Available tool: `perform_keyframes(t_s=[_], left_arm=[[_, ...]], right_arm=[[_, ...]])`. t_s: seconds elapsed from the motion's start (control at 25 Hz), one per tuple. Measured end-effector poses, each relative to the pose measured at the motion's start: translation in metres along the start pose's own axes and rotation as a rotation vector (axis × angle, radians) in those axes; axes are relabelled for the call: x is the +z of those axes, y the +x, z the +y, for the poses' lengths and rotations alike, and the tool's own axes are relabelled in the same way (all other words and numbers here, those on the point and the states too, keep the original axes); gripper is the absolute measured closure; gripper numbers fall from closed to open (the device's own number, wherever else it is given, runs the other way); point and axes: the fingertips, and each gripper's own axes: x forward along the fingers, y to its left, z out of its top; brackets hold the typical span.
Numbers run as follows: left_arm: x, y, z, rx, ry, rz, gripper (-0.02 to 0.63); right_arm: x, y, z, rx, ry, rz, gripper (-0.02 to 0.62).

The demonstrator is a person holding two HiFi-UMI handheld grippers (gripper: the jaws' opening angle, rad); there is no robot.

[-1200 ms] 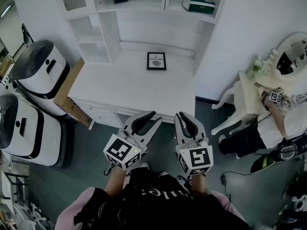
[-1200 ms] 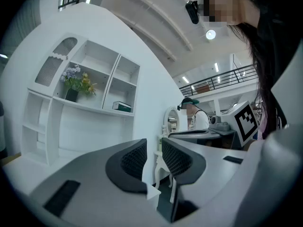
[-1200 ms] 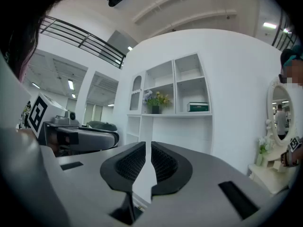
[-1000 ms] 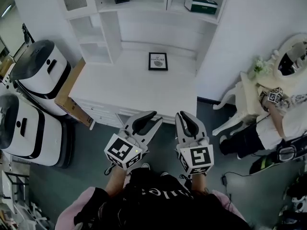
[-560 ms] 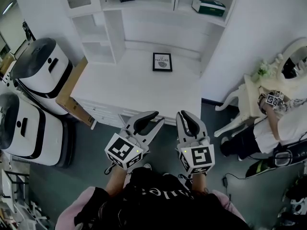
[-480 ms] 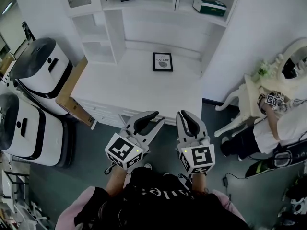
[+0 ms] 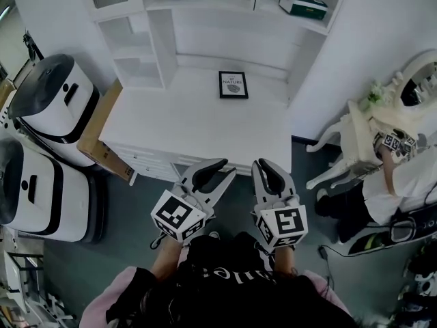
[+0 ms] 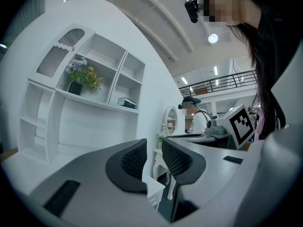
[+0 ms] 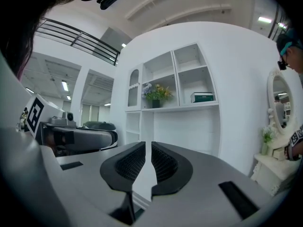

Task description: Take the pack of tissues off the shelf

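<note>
Lab/studio hall w/ mock home set: white desk [image 7: 198,125], shelf unit [image 7: 160,39], vanity [image 7: 355,132], mezzanine railing [image 8: 227,82] overhead.

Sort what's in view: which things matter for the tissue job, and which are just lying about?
Job: pack of tissues, shelf, left tongs, right tongs.
Lying about: picture frame, potted plant, cardboard panel, white machines.
</note>
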Motion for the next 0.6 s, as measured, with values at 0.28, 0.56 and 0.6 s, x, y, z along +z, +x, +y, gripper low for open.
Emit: perform_keyframes(t_s=[0.28,0.56,0.6], left_arm=[[-0.006,0.009,0.007,-0.021,-0.029,0.001,0.497],[-0.009,0.031,0.02,-0.014,-0.04,-0.002,0.497],[-0.008,0.036,0.023,-0.008,-0.039,-0.004,0.497]], right_arm=[[-0.006,0.005,-0.006,-0.018,0.008,0.024,0.529],[-0.009,0.021,-0.03,-0.016,0.019,0.026,0.529],[-0.01,0.026,-0.035,-0.012,0.022,0.025,0.529]])
